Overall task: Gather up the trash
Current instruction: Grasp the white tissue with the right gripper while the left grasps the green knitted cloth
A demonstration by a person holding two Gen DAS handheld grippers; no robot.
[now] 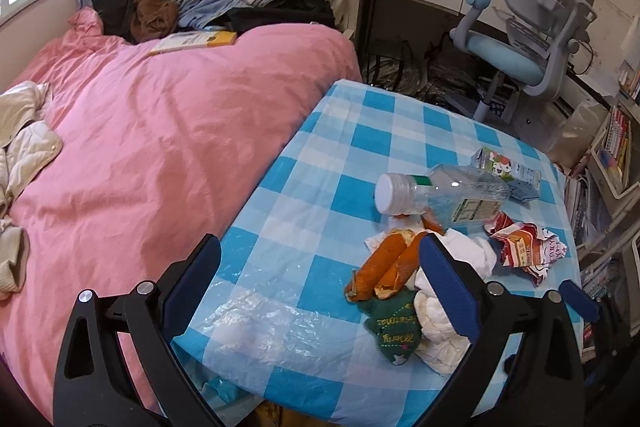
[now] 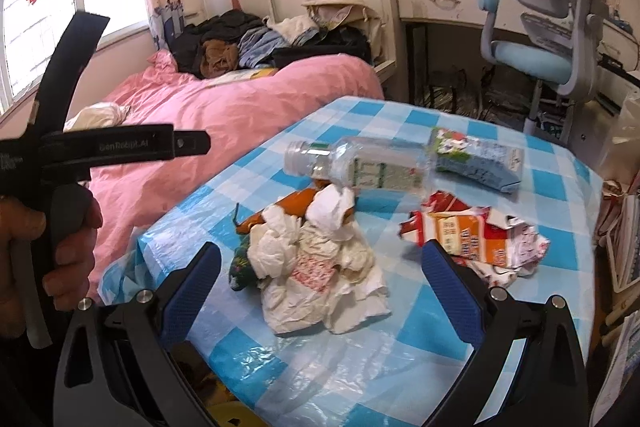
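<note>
Two grippers: both w/ jaws spread wide, nothing between pads.
Left gripper (image 1: pixel 320 267): over near-left part of table, by bed-side edge; trash heap just ahead and to its right pad.
Right gripper (image 2: pixel 320 271): over near edge of table; tissue wad directly between and just beyond the blue pads, not touched.
Table (image 1: pixel 360 131): blue/white check plastic cover; carries all trash, bunched toward right half.
Bottle (image 2: pixel 360 167): clear plastic, cap on, lying on side, neck toward bed; looks empty; green/white label, print too small to read.
Carton (image 2: pixel 476 155): flattened drink pack, cartoon cow art, far-right area, touching bottle base; text unreadable.
Wrapper (image 2: pixel 476 239): crumpled red/white/orange pack near right edge, by right pad; characters blurred.
Tissue wad (image 2: pixel 320 259): white crumpled paper, mid-near table; faint red print, illegible.
Peel (image 1: pixel 388 263): orange strips under/beside tissues.
Green cloth (image 1: pixel 394 331): gold script reads "Merry", rest partly legible as Christmas; touching tissues.
Other gripper body (image 2: pixel 116 147): left edge of right view, marked "GenRobot.AI".
Bed (image 1: pixel 160 147): pink duvet, against table's left edge.
</note>
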